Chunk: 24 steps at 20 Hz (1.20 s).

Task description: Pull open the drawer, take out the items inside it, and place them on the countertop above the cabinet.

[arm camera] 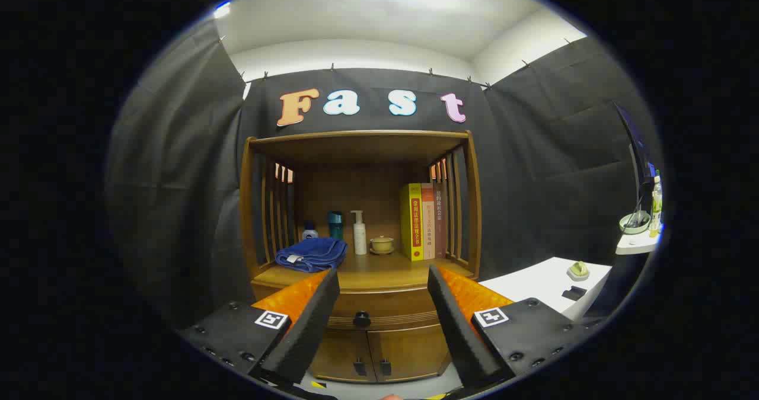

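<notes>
**Gripper view: lining up on the drawer knob**

Gripper view shows the tongs [379, 281] spread wide and holding nothing, aimed at a wooden cabinet [360, 258] that stands against the booth wall. The drawer [385, 311] is shut, its front flush under the counter [379, 275], and its dark round knob [362, 319] sits between the two fingers but well beyond their tips. Whatever lies inside the drawer cannot be seen.

The step in hand looks like the approach to the knob. To do it well, bring the tongs straight forward and a little lower, so the knob ends up midway between the fingertips, not against one finger. Close only once both fingers flank it, since the knob is small and a skewed pinch would likely slip off. Then pull level, straight back along the drawer's travel, without lifting or twisting.

On the counter sit a folded blue towel [311, 253], a white pump bottle [359, 233], a small lidded jar [381, 245] and upright books [422, 221]. The bare strip at the counter's front, ahead of the jar, looks the best landing spot for the drawer's items. Two lower doors [376, 352] sit below the drawer; their handles are not the target.
</notes>
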Available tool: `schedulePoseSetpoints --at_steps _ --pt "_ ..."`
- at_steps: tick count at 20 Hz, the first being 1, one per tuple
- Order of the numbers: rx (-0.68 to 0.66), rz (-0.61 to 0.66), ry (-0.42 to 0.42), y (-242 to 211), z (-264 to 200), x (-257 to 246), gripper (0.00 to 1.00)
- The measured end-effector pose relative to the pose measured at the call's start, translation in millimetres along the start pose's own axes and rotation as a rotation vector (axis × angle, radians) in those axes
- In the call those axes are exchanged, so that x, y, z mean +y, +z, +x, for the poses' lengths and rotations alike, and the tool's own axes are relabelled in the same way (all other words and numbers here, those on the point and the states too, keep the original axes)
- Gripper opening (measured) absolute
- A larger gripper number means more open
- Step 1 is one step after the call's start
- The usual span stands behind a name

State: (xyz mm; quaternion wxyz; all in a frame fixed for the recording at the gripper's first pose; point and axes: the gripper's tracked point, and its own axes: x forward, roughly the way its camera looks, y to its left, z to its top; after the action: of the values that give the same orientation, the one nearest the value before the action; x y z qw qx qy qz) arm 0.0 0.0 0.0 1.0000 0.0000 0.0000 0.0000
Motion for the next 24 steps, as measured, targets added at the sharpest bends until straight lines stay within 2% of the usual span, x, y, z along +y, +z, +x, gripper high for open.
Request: schedulePoseSetpoints --at_steps 24 --pt "0.018 0.008 0.002 -5.1 -1.0 0.6 0.98"
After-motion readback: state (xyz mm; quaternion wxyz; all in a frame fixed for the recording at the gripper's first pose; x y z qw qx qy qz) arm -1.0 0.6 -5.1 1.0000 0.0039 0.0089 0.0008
